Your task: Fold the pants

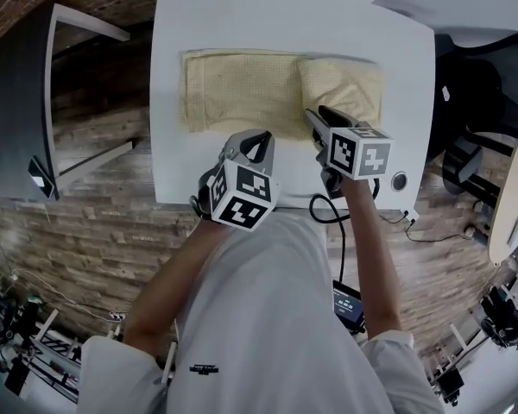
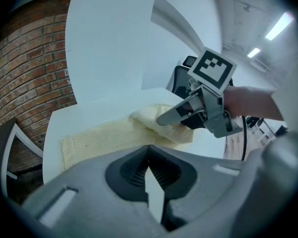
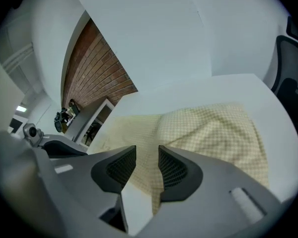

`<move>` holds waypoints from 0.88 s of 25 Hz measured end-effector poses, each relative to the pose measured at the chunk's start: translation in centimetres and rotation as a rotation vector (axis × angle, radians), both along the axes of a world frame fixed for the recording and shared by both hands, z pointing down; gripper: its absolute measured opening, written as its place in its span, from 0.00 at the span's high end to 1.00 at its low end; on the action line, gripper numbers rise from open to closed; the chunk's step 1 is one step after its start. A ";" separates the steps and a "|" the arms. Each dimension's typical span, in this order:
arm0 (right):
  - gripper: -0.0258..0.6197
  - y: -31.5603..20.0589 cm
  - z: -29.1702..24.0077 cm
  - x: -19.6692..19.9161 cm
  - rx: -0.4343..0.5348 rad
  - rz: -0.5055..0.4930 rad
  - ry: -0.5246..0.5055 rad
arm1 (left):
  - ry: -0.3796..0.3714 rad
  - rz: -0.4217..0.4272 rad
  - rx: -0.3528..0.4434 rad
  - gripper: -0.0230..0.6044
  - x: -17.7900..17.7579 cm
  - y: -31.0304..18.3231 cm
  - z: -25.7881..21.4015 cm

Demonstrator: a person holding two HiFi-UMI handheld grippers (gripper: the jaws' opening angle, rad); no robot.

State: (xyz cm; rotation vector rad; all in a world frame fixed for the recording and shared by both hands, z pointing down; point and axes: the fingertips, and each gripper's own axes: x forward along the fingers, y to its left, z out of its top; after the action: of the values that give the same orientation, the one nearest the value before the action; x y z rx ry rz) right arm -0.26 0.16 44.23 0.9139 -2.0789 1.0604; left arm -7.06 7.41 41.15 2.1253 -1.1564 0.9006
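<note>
Yellow pants (image 1: 242, 93) on white table (image 1: 216, 24), black chair (image 1: 479, 102) beside

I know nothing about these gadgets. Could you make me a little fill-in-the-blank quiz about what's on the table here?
1. The pale yellow checked fabric pants lie on a ____ table.
2. Their folded-over, thicker part lies toward the person's ____ side.
3. The left gripper is empty, its fingers ____ (open or shut).
4. The right gripper points at the pants, its fingers ____ (open or shut).
Missing words: white; right; shut; open.
</note>
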 end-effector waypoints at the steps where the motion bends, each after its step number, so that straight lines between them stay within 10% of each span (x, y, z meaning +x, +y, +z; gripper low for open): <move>1: 0.72 0.3 -0.1 -0.6 -0.004 -0.007 -0.022 | 0.000 -0.003 -0.003 0.96 -0.3 0.1 0.1; 8: 0.72 1.5 -2.2 -0.3 0.065 -0.032 -0.081 | 0.011 -0.001 -0.025 0.96 -0.6 0.6 0.7; 22: 0.67 5.9 -3.0 6.8 0.287 -0.075 0.129 | 0.101 -0.010 -0.117 0.87 4.2 -3.9 3.2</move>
State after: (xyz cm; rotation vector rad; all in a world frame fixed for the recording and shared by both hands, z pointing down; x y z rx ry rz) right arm 6.58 6.06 41.25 1.0039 -2.1719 0.6555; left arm -2.88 3.53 44.33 2.0444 -1.0369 0.8259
